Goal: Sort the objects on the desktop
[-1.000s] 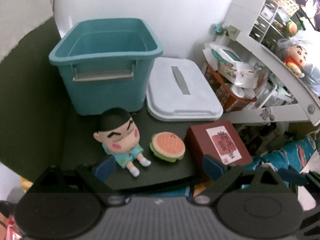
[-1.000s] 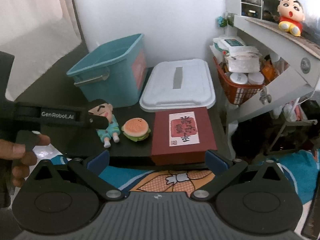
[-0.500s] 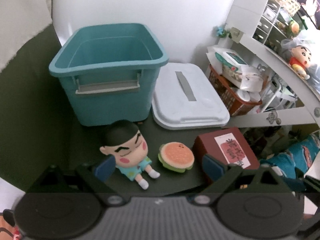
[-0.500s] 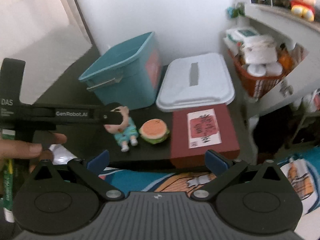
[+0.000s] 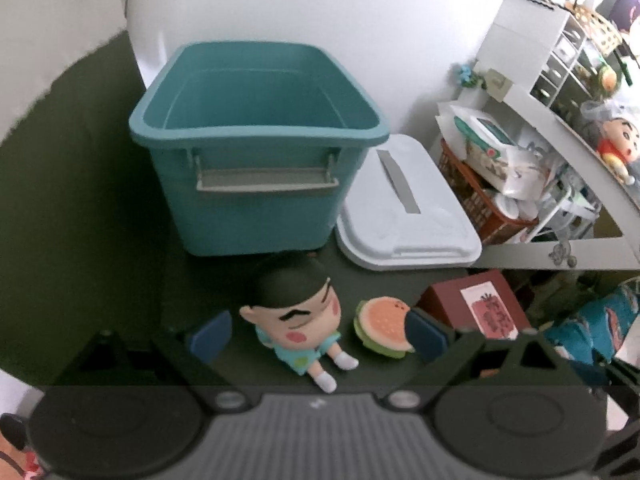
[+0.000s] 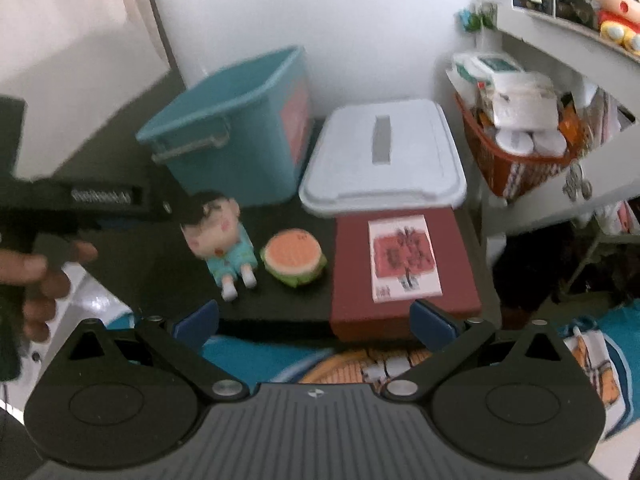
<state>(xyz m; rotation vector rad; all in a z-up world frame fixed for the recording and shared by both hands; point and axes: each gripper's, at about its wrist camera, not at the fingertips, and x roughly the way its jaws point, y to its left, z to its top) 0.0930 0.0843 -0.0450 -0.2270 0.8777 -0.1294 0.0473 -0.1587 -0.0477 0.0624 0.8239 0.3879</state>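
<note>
On a dark desk, a cartoon boy doll (image 5: 296,320) (image 6: 224,244) in a blue outfit sits beside a toy hamburger (image 5: 382,328) (image 6: 294,258) and a dark red box (image 5: 476,312) (image 6: 404,270) with a white label. Behind them stands an empty teal bin (image 5: 256,148) (image 6: 236,136). My left gripper (image 5: 318,334) is open, with the doll between its blue pads. In the right wrist view its black body reaches in from the left up to the doll's head. My right gripper (image 6: 314,320) is open and empty, held off the desk's front edge.
A white bin lid (image 5: 404,216) (image 6: 384,156) lies flat right of the teal bin. An orange basket (image 6: 516,148) of packets and a grey shelf (image 5: 576,152) with a plush doll (image 6: 616,4) stand to the right. A hand (image 6: 36,276) holds the left gripper's handle. A patterned blue floor mat (image 6: 592,352) lies below.
My left gripper has moved forward and left, so the doll now sits between its pads. The right gripper drifted closer to the desk front. Nothing on the desk has moved.
</note>
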